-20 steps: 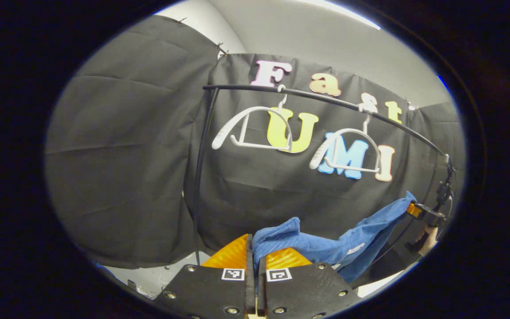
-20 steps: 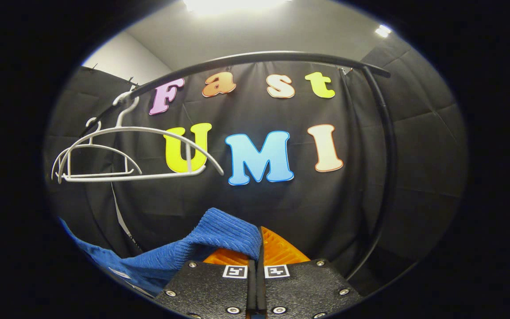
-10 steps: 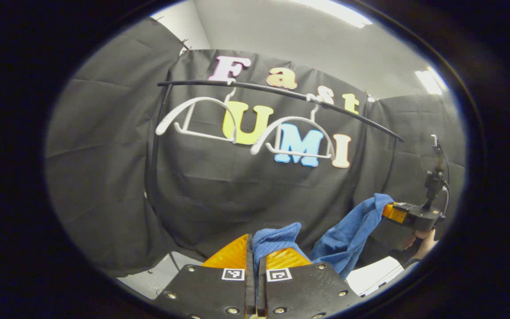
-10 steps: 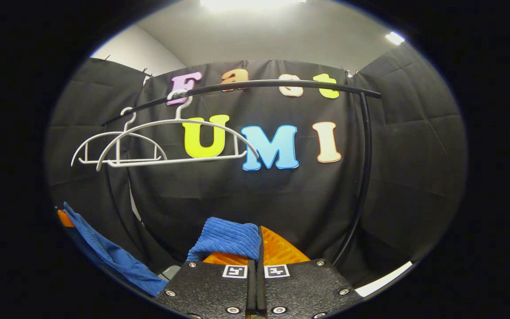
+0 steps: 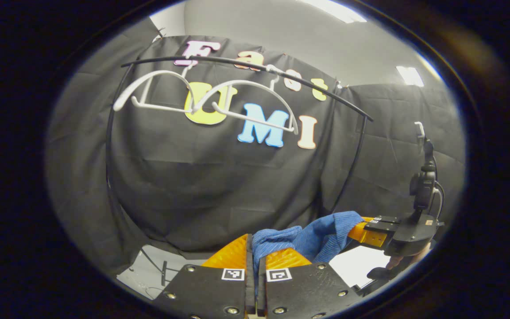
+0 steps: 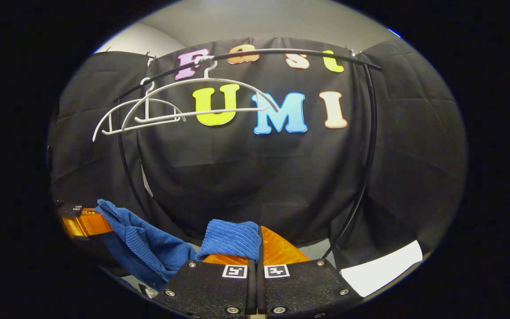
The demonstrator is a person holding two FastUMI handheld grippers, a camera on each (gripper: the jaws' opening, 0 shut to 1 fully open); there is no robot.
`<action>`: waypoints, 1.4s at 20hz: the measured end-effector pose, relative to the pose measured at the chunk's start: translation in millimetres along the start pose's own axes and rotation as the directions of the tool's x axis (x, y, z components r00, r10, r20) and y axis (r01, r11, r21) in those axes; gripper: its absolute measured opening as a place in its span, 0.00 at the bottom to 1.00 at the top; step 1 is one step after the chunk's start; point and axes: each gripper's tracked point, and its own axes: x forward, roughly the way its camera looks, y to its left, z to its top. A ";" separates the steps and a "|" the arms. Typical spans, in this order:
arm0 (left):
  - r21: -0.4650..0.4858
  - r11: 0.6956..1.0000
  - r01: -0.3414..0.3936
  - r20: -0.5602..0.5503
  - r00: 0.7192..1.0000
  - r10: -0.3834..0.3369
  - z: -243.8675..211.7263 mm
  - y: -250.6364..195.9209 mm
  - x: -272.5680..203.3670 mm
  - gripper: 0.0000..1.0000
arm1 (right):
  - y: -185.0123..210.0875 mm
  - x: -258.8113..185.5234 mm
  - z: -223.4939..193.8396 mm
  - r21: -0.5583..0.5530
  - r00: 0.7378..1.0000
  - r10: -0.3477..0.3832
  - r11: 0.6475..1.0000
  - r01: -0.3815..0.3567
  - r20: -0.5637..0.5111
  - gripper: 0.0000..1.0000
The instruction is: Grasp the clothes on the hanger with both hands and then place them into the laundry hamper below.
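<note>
A blue ribbed cloth hangs slack between the two grippers, off the hangers. My left gripper is shut on one bunched end of it. In the left gripper view my right gripper grips the other end at the lower right, with a hand under it. In the right gripper view my right gripper is shut on a fold of the cloth. There my left gripper holds the far end at the lower left. Two bare white hangers hang on the black rail above.
The rail's curved black uprights run down both sides of the rack in front of the black cloth wall. A white panel lies low on the right. Grey floor shows under the wall's hem.
Both grippers have come down and drawn closer together with the cloth. The rail and hangers now sit higher in both views, and the cloth has gone from stretched to bunched.
</note>
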 end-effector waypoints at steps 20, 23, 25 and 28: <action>0.044 0.992 -0.118 -0.397 0.909 0.126 -257.9 55.2 66.1 0.03 | -39.3 39.5 -238.1 0.119 0.891 -0.062 0.985 0.129 -0.450 0.02; 0.044 0.990 -0.133 -0.425 0.894 0.139 -273.1 53.4 67.1 0.04 | -37.6 36.1 -254.5 0.117 0.878 -0.052 0.986 0.122 -0.476 0.06; 0.033 0.990 -0.135 -0.442 0.886 0.136 -281.5 50.2 63.9 0.04 | -36.3 35.1 -261.2 0.114 0.870 -0.048 0.986 0.118 -0.491 0.05; 0.041 0.989 -0.143 -0.456 0.878 0.146 -285.7 49.8 61.5 0.08 | -33.5 28.9 -268.5 0.114 0.859 -0.041 0.987 0.114 -0.510 0.11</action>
